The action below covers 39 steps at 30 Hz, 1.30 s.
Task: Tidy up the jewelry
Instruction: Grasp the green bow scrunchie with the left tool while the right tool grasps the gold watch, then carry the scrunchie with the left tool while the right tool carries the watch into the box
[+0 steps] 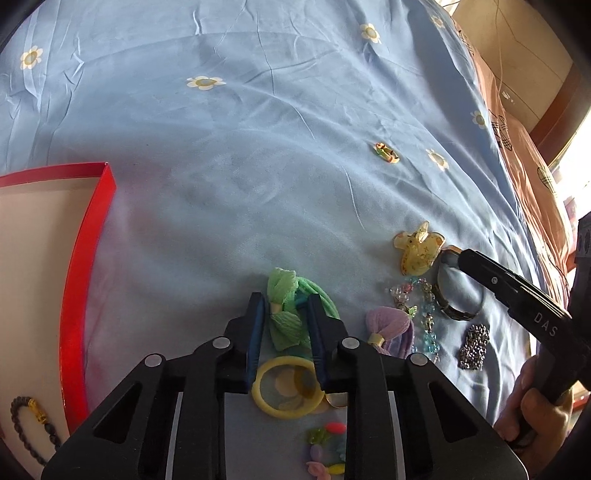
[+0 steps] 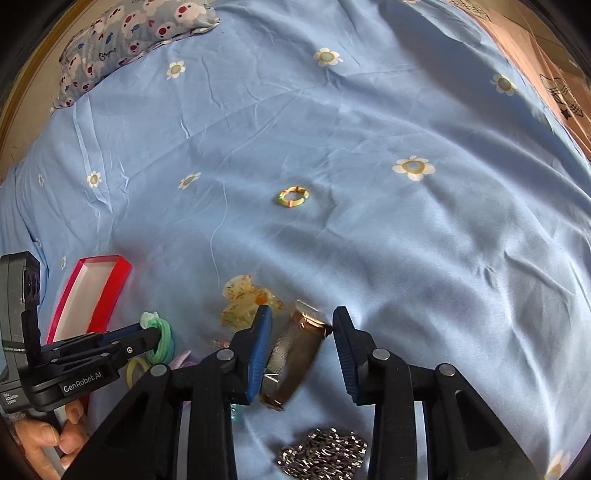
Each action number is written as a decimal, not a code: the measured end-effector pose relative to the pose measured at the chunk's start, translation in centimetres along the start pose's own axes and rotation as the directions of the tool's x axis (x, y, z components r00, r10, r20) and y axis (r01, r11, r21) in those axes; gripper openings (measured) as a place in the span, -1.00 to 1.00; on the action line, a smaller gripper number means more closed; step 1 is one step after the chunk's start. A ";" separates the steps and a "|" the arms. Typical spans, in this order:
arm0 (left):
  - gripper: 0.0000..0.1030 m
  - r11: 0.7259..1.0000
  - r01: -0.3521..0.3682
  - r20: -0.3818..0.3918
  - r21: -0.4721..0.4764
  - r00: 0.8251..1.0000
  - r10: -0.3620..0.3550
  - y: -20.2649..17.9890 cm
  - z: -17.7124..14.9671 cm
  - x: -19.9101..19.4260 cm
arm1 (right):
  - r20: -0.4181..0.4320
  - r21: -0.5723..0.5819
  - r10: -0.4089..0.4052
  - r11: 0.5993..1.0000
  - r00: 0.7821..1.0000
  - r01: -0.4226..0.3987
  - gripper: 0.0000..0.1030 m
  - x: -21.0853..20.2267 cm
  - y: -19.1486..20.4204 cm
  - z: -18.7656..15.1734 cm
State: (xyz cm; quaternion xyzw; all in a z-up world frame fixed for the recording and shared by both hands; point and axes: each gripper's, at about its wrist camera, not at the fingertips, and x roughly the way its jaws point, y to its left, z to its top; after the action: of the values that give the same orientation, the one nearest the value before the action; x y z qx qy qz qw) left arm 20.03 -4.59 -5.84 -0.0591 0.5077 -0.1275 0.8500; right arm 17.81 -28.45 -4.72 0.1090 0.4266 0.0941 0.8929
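My left gripper [image 1: 285, 308] is open, its fingers on either side of a green hair tie with a bow [image 1: 286, 306] on the blue bedsheet; it also shows in the right wrist view [image 2: 157, 334]. A yellow ring bangle [image 1: 286, 387] lies just below it. My right gripper [image 2: 301, 325] is open around a metal watch [image 2: 295, 354], also seen in the left wrist view [image 1: 456, 295]. A red box [image 1: 88, 258] with a white inside holds a dark bead bracelet [image 1: 33, 428].
A yellow hair claw [image 1: 419, 251], a bead bracelet [image 1: 421, 302], a purple hair tie [image 1: 389, 326], a silver chain piece [image 2: 325, 452], coloured beads [image 1: 327, 450] and a small striped ring [image 2: 292, 196] lie on the sheet. A patterned pillow [image 2: 129, 33] sits far left.
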 end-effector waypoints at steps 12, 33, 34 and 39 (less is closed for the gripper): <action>-0.77 0.999 0.000 0.034 0.042 0.999 -0.001 -0.6 -0.3 -0.9 | -0.013 0.003 -0.027 1.000 1.000 0.027 -0.33 -0.1 -1.6 -0.6; -0.78 0.996 -0.025 0.156 -0.080 0.987 0.038 5.4 -4.9 -10.4 | -0.019 -0.163 0.155 0.974 0.988 -0.156 -0.84 -2.8 7.5 -2.2; -0.78 0.995 -0.028 0.160 -0.091 0.986 0.043 5.9 -5.1 -10.8 | -0.026 -0.171 0.167 0.971 0.986 -0.169 -0.84 -2.7 8.2 -2.3; -0.78 0.988 -0.050 0.176 -0.146 0.981 0.076 8.6 -6.4 -12.6 | -0.069 -0.208 0.216 0.952 0.974 -0.226 -0.84 -2.2 11.5 -3.2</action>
State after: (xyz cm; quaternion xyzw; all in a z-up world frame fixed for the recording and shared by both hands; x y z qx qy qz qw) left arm 10.05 7.39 -0.17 -0.1145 0.4375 -0.0584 0.8900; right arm 13.08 -17.61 -1.93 0.0571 0.4193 0.2413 0.8733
